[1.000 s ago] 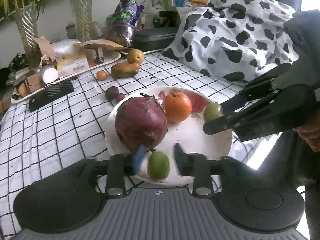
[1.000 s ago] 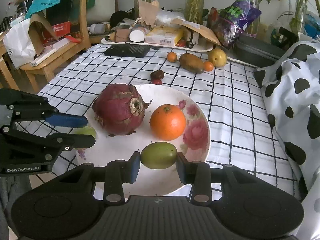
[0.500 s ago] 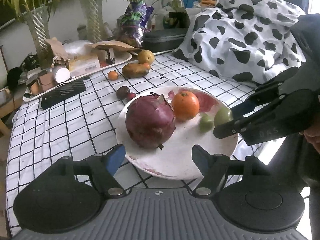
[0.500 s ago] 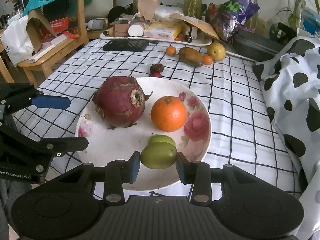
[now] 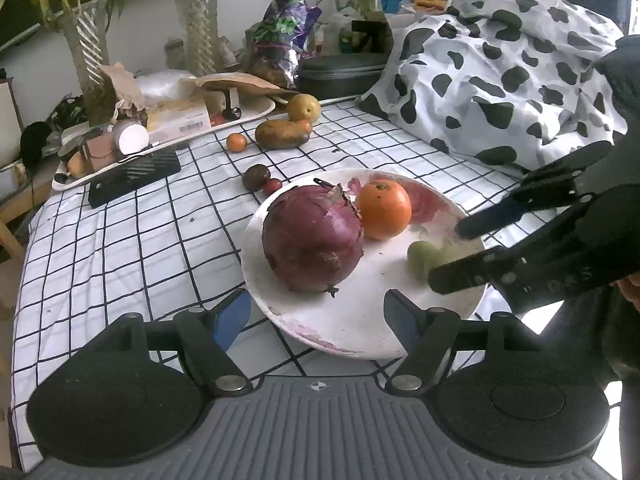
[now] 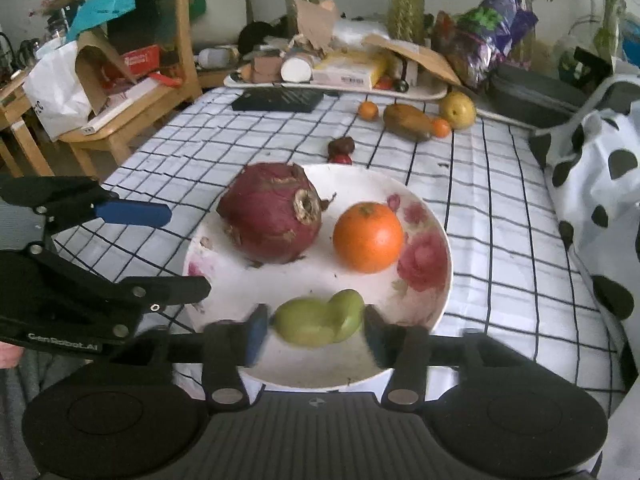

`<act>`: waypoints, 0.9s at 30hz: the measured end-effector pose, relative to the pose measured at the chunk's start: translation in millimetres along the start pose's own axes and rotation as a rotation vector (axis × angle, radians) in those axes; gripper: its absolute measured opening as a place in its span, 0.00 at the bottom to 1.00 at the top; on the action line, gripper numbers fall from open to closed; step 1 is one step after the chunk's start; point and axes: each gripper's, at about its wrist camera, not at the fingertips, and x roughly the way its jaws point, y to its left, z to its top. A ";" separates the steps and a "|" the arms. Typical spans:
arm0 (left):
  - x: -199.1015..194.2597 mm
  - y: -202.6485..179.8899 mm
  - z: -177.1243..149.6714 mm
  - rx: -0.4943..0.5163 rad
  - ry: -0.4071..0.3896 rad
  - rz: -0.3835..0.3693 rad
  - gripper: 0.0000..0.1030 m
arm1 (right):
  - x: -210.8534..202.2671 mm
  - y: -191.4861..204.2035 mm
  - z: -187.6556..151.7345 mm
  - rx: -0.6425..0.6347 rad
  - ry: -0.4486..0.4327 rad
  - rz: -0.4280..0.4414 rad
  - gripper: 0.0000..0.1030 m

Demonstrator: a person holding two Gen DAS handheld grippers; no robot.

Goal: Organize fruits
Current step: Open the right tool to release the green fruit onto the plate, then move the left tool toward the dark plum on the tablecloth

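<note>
A white floral plate (image 6: 420, 320) (image 5: 352, 332) holds a big purple-red fruit (image 6: 272, 216) (image 5: 312, 240), an orange (image 6: 368, 236) (image 5: 383, 209) and two green fruits (image 6: 308, 322) (image 6: 347, 314) lying side by side; in the left wrist view they show as a green blur (image 5: 424, 258). My right gripper (image 6: 312, 330) (image 5: 448, 256) is open, its fingers either side of the green fruits, apart from them. My left gripper (image 5: 318, 316) (image 6: 176, 248) is open and empty at the plate's near-left rim.
On the checked cloth behind the plate lie a dark fruit (image 6: 341, 145) with a small red one (image 6: 340, 159), a brown fruit (image 6: 406, 122), a yellow pear (image 6: 457, 110) and two small oranges (image 6: 368, 110) (image 6: 441, 127). A cluttered tray (image 6: 340, 84) stands at the back; a cow-print cloth (image 6: 600, 184) lies right.
My left gripper let go of its green fruit onto the plate, opened wide and drew back. My right gripper set its green fruit beside it and has now opened.
</note>
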 end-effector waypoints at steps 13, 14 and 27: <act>-0.5 7.5 3.1 -0.049 -0.004 0.017 0.70 | -4.5 -5.9 -0.6 0.013 -0.026 -0.132 1.00; 0.0 7.9 3.4 -0.050 -0.001 0.013 0.70 | -4.5 -6.6 -0.8 0.014 -0.027 -0.136 1.00; -4.5 11.3 9.7 -0.056 -0.043 0.029 0.70 | -6.6 -12.3 3.2 0.045 -0.053 -0.172 1.00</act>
